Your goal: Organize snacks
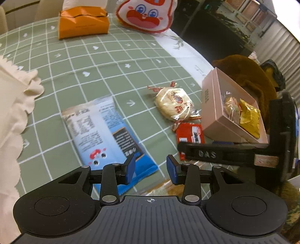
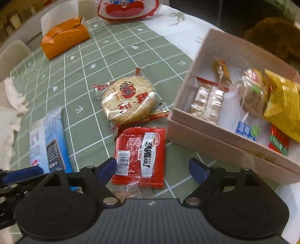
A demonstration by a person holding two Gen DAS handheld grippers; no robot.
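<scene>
A pink box (image 2: 202, 138) holding several snacks, among them a yellow packet (image 2: 283, 105), stands at the right; it also shows in the left wrist view (image 1: 211, 105). A round rice cracker pack (image 2: 129, 99) (image 1: 173, 104), a red packet (image 2: 140, 154) (image 1: 189, 135) and a blue-white packet (image 1: 105, 135) (image 2: 47, 142) lie on the green checked cloth. My right gripper (image 2: 152, 169) is open and empty, its jaws on either side of the red packet's near end. My left gripper (image 1: 151, 169) is open and empty over the blue packet's near corner.
An orange tissue box (image 1: 82, 21) and a white-red cartoon-face bag (image 1: 144, 15) stand at the far side. A cream frilled cloth (image 1: 13, 105) lies at the left. A brown plush thing (image 1: 251, 75) sits behind the box. The right gripper's black body (image 1: 243, 152) crosses the left wrist view.
</scene>
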